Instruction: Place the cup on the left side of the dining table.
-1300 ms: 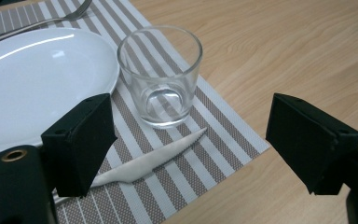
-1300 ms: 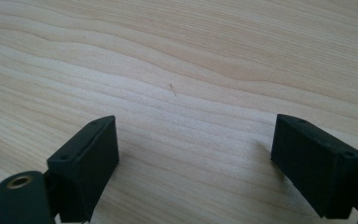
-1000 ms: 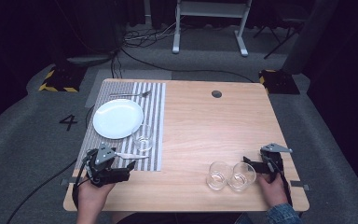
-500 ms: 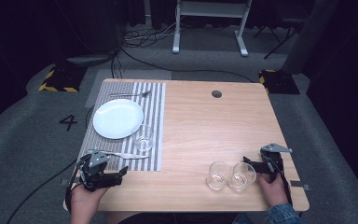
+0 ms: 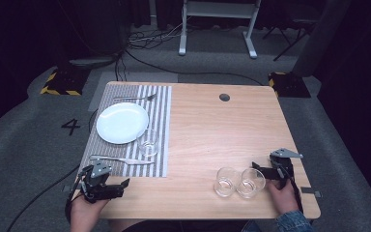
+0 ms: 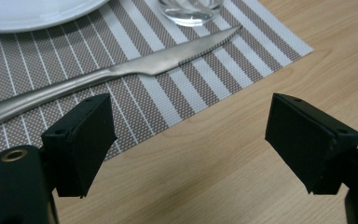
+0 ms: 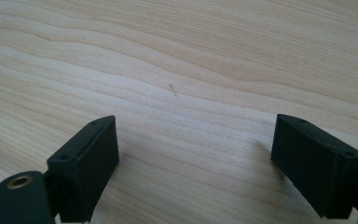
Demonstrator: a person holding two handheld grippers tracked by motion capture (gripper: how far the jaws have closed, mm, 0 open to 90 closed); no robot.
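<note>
My left gripper (image 5: 121, 187) lies low over the table's near left corner, held by a hand, its jaws open and empty. In the left gripper view (image 6: 191, 135) it points at bare wood just short of the striped placemat (image 6: 177, 93), where a steel knife (image 6: 135, 67) lies in front of a glass (image 6: 191, 9) and a white plate (image 6: 28, 11). My right gripper (image 5: 257, 170) rests at the near right, open and empty, aimed at two empty glasses (image 5: 226, 181) (image 5: 250, 182) that stand side by side. Between its jaws (image 7: 196, 149) there is bare wood.
The wooden table (image 5: 212, 130) carries the placemat (image 5: 162, 116) on its left side with the plate (image 5: 122, 122), a glass (image 5: 148, 142), the knife (image 5: 121, 159) and a fork (image 5: 134, 98) at the far edge. A round hole (image 5: 224, 97) sits near the far edge.
My left gripper has sunk and drifted toward the table's near left corner, away from the placemat. The right gripper and the glasses have stayed put.
</note>
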